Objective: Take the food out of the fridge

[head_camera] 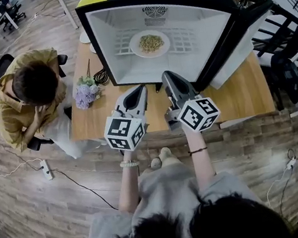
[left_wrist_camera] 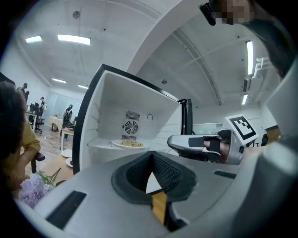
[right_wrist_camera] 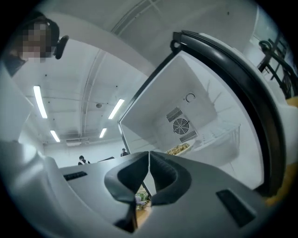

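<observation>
A small black fridge [head_camera: 121,64] stands open on a wooden table, its door [head_camera: 240,41] swung out to the right. On its wire shelf rests a white plate of food [head_camera: 150,43], which also shows in the left gripper view as the plate [left_wrist_camera: 128,144] and in the right gripper view as the plate [right_wrist_camera: 179,148]. My left gripper [head_camera: 140,92] and right gripper [head_camera: 168,78] hover side by side just in front of the fridge's lower edge, pointing in. Both are shut and hold nothing: left gripper [left_wrist_camera: 152,155], right gripper [right_wrist_camera: 149,153]. The right gripper [left_wrist_camera: 171,141] shows beside the left one.
A person in a yellow shirt [head_camera: 29,95] sits at the table's left end. Purple flowers [head_camera: 85,93] and a black cable [head_camera: 101,75] lie left of the fridge. Bare tabletop [head_camera: 245,93] shows at the right. A power strip [head_camera: 47,169] lies on the floor.
</observation>
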A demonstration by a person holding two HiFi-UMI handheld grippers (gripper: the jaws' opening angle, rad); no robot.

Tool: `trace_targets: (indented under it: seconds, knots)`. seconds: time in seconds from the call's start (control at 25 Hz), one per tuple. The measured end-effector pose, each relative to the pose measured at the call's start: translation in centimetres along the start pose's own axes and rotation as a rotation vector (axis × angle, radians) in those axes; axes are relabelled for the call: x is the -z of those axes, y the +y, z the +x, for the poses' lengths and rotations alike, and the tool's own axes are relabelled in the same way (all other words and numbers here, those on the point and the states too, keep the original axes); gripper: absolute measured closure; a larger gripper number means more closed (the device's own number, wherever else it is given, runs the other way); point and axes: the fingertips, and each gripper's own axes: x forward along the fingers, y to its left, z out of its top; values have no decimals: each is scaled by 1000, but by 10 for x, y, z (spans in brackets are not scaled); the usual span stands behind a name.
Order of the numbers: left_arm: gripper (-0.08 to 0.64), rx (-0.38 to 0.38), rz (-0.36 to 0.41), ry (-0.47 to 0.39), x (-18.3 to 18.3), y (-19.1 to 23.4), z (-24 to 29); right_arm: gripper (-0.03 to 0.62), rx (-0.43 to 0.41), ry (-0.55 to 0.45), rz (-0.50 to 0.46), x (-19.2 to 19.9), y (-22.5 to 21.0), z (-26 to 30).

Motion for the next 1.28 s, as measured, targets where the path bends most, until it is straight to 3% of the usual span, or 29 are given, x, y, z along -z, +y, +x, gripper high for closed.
trace_targets:
  seconds: [0.16,0.52,0.76,1.04,1.28]
  knots:
    - [552,-32,-1,1,-3,9,13,583,-14,-16,168,0,-17,13]
    - [552,-63,-28,5,-3,32,28,581,40,1,340,10,-41,38]
    - [552,-38,-23,23,-7,36,37,564,66,-5,432,9,-47,44]
    - [552,-35,-19,47,-2,42,50,537,44,-41,675,22,-56,51]
    - [552,-51,3,52,-3,47,54,499,61,-56,815,29,-66,58]
